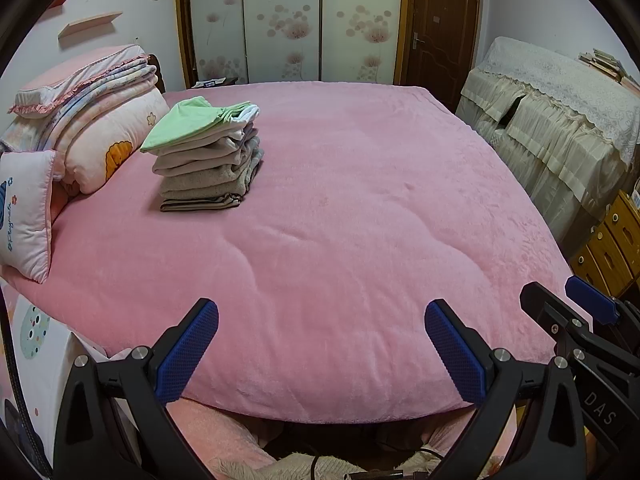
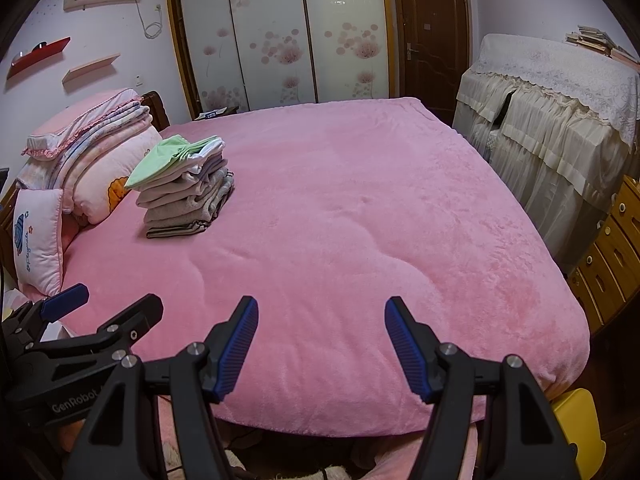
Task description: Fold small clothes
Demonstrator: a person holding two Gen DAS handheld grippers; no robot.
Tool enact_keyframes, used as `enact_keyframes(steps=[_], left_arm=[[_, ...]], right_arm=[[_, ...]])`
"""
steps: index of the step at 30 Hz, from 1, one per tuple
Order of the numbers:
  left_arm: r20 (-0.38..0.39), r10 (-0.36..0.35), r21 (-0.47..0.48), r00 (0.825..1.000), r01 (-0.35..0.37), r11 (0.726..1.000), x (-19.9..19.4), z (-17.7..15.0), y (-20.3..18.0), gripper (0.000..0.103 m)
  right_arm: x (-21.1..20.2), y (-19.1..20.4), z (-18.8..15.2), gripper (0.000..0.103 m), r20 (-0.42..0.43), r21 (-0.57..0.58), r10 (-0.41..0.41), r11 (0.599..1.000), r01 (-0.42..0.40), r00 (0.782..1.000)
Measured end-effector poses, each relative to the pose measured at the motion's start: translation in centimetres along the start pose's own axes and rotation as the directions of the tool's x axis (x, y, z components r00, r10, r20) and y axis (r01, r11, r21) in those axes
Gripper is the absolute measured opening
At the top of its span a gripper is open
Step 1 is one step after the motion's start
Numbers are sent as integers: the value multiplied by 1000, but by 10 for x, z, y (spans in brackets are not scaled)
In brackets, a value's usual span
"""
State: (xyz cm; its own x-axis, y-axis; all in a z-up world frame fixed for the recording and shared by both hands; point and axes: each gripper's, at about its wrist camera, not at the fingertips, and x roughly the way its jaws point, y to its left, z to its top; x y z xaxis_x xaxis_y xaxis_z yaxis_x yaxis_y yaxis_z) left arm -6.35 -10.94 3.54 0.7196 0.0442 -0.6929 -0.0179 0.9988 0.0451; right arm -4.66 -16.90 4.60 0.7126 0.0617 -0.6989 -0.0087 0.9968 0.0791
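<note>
Soft indoor light, bowed fisheye edges

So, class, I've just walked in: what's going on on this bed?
A person holds two grippers over the near edge of a pink bed. The left gripper and right gripper are both open and empty, touching nothing. A stack of folded clothes, with a green piece on top, sits at the far left beside the pillows. No unfolded clothing shows on the bed.
</note>
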Motion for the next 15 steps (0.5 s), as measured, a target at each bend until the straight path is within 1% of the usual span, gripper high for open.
enact_keyframes(steps=[15], left_arm=[[-7,5,8,1000,-5,1000,1,-1,1,102]], right_arm=[[2,1,-4,66,-3,3,-5,1000,5,1000]])
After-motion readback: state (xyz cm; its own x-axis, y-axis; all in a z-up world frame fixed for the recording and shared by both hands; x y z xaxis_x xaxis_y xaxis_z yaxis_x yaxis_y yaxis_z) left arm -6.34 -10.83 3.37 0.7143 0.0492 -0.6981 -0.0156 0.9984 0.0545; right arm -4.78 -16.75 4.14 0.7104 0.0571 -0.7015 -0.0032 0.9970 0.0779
